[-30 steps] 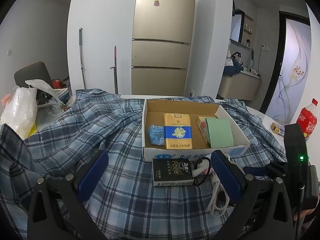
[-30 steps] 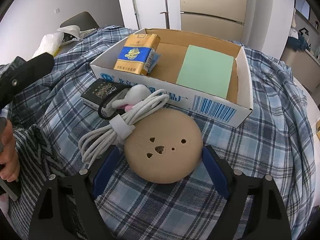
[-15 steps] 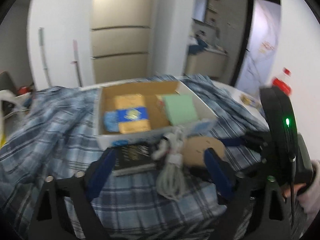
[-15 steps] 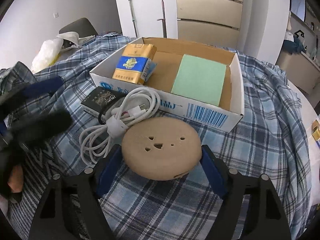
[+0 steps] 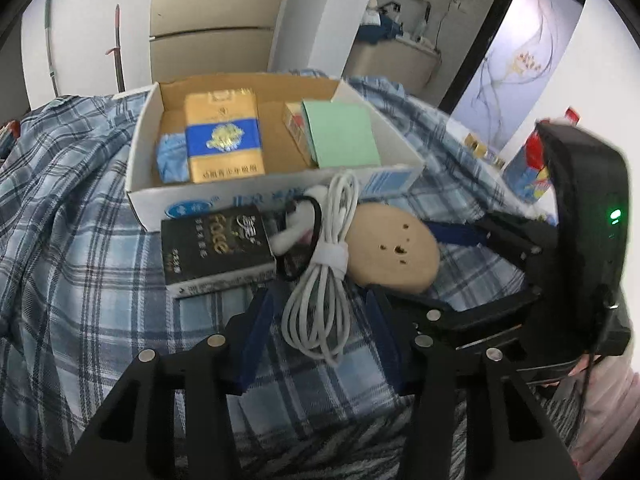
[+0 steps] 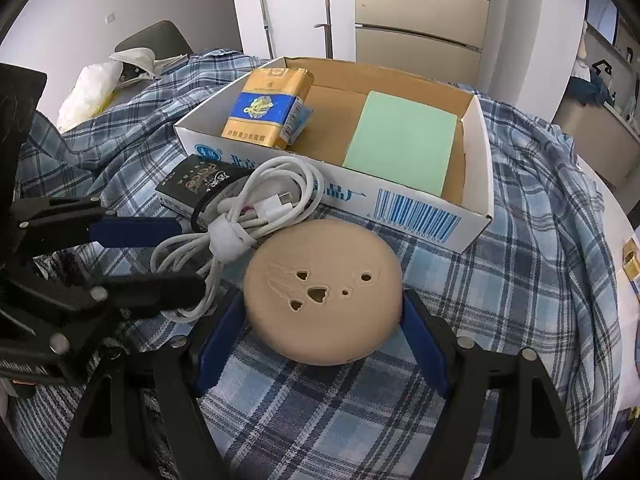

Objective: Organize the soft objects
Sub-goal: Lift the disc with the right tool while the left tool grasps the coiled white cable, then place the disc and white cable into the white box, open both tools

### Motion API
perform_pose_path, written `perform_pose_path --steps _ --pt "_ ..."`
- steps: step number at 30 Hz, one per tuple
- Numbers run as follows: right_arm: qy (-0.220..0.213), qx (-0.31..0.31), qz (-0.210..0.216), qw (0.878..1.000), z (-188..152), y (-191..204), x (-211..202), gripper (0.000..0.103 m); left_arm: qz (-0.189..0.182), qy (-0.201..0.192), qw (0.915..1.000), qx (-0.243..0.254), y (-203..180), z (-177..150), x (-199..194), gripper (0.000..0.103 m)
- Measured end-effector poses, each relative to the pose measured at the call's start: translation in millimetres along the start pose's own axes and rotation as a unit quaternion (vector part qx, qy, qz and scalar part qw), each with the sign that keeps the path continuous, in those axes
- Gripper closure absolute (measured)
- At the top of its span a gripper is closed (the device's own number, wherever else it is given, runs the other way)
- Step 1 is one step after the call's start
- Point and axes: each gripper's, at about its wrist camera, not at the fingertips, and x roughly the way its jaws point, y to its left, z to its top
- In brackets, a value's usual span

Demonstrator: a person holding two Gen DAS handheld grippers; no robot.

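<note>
A coiled white cable [image 5: 320, 280] [image 6: 248, 216] lies on the plaid cloth in front of a cardboard box [image 5: 280, 196] [image 6: 472, 216]. My left gripper [image 5: 316, 320] [image 6: 192, 256] is open, its blue fingers either side of the cable's near loops. A round tan cushion [image 6: 324, 292] [image 5: 392, 252] lies right of the cable. My right gripper [image 6: 322, 320] is open, with its blue fingers on both sides of the cushion. A black box [image 5: 216, 248] [image 6: 200, 180] lies left of the cable.
The cardboard box holds a yellow and blue pack [image 5: 222, 136] [image 6: 268, 108], a green pad [image 5: 340, 136] [image 6: 400, 144] and a blue wad [image 5: 170, 160]. A plaid cloth [image 5: 80, 240] [image 6: 540, 260] covers the table. A white plastic bag [image 6: 88, 92] lies far left.
My left gripper has swung right and forward, and now straddles the white cable. My right gripper has edged closer around the tan cushion.
</note>
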Motion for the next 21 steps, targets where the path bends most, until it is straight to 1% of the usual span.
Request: perform_pose_path --steps 2,4,6,7,8,11,15,17,19,21 --pt "0.010 0.000 -0.006 1.000 -0.7 0.0 4.0 0.025 0.000 0.011 0.9999 -0.005 1.0 0.6 4.5 0.053" --pt "0.014 0.004 -0.003 1.000 0.1 -1.2 6.6 0.024 -0.001 0.009 0.9999 -0.009 3.6 0.4 4.5 0.053" --pt "0.013 0.003 -0.002 1.000 0.1 -1.1 6.7 0.024 -0.002 0.006 0.9999 -0.010 3.4 -0.4 3.4 0.084" --pt "0.013 0.002 -0.004 1.000 0.5 -0.4 7.2 0.024 -0.003 0.007 0.9999 -0.010 3.4 -0.8 3.9 0.087" --pt "0.012 0.001 -0.004 1.000 0.9 0.5 7.5 0.025 -0.002 0.006 0.9999 -0.008 3.0 -1.0 3.8 0.093" --pt "0.006 -0.002 -0.002 1.000 1.1 1.4 5.2 0.027 0.000 -0.019 0.9998 -0.002 -0.5 -1.0 -5.5 0.094" --pt "-0.023 0.008 0.000 1.000 0.6 -1.5 -6.6 0.029 -0.005 -0.074 0.9972 0.000 0.6 -3.2 -29.5 0.094" --pt "-0.048 0.016 0.002 0.999 1.0 -4.5 -16.0 0.030 -0.003 -0.109 0.9941 0.003 -0.3 -4.9 -43.2 0.094" --pt "-0.075 0.025 0.003 0.997 0.6 -7.8 -26.3 0.031 -0.003 -0.146 0.9893 0.006 -1.8 -6.8 -56.9 0.094" --pt "-0.104 0.032 0.004 0.994 0.0 -11.1 -37.5 0.031 0.006 -0.182 0.9833 0.007 -3.5 -8.3 -69.2 0.094"
